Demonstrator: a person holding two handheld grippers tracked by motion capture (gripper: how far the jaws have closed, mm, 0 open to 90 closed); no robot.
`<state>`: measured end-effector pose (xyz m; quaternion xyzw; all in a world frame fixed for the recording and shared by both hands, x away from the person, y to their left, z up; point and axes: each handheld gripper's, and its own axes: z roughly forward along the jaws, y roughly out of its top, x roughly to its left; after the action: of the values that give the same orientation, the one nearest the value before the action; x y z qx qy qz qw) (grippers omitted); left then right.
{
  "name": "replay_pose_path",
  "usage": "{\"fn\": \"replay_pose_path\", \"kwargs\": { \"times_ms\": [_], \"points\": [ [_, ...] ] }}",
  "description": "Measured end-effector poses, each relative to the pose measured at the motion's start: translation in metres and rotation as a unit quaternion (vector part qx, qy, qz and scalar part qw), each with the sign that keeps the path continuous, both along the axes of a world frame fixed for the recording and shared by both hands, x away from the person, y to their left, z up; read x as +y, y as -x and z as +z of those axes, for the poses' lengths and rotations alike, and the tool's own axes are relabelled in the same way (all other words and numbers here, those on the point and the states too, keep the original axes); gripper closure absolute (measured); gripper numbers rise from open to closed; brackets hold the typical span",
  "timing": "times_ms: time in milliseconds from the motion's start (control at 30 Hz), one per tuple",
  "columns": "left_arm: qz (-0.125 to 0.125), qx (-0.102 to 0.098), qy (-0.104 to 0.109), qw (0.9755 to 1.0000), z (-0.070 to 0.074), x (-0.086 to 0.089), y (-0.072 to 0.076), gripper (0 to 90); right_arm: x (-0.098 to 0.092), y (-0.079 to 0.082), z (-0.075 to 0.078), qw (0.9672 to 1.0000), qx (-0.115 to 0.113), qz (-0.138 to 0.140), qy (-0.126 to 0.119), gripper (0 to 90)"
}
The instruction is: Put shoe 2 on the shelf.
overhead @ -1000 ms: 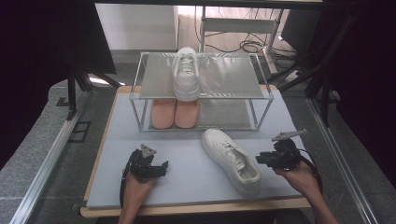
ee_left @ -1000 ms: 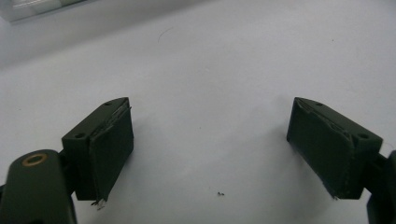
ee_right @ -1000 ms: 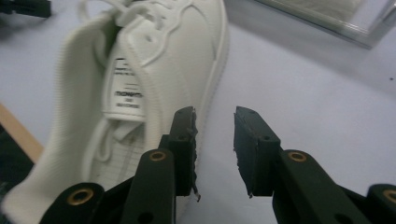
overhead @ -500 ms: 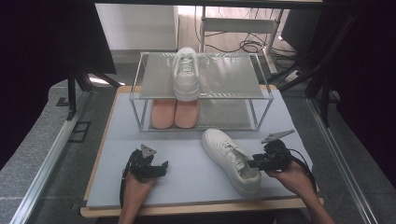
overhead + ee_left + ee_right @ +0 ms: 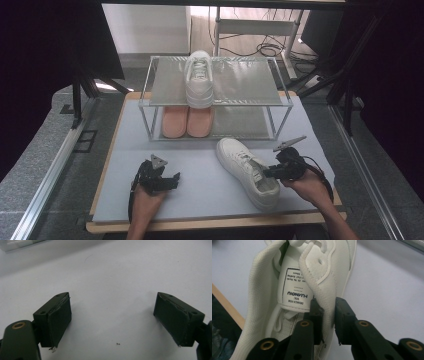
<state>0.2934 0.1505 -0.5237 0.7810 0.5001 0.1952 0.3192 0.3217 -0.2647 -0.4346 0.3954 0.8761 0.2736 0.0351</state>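
Pinching the side wall of the white leather lace-up sneaker (image 5: 312, 277), the right gripper (image 5: 327, 312) has just been closing its jaws, one inside the collar, one outside. That shoe lies near the bench's (image 5: 200, 200) front right corner. Near the front left corner, the left gripper (image 5: 112, 315) rests spread wide, holding nothing.

White sneaker (image 5: 248, 172) as I see it: upright on its sole on the grey mat, near right, toe toward the far left, heel nearest me; laces tied, a printed label visible inside its opening (image 5: 297, 288).
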Motion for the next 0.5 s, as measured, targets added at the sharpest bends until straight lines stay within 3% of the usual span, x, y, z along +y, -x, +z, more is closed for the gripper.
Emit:
{"fn": "replay_pose_path", "kwargs": {
  "times_ms": [200,500],
  "points": [
    [0.000,0.000,0.000,1.0000,0.000,0.000,0.000,15.0,-0.004,-0.004,0.001,0.9993,0.023,-0.012,-0.027,80.6],
    [0.000,0.000,0.000,1.0000,0.000,0.000,0.000,15.0,-0.018,-0.009,0.002,0.9936,0.055,-0.036,-0.092,81.5]
  ]
}}
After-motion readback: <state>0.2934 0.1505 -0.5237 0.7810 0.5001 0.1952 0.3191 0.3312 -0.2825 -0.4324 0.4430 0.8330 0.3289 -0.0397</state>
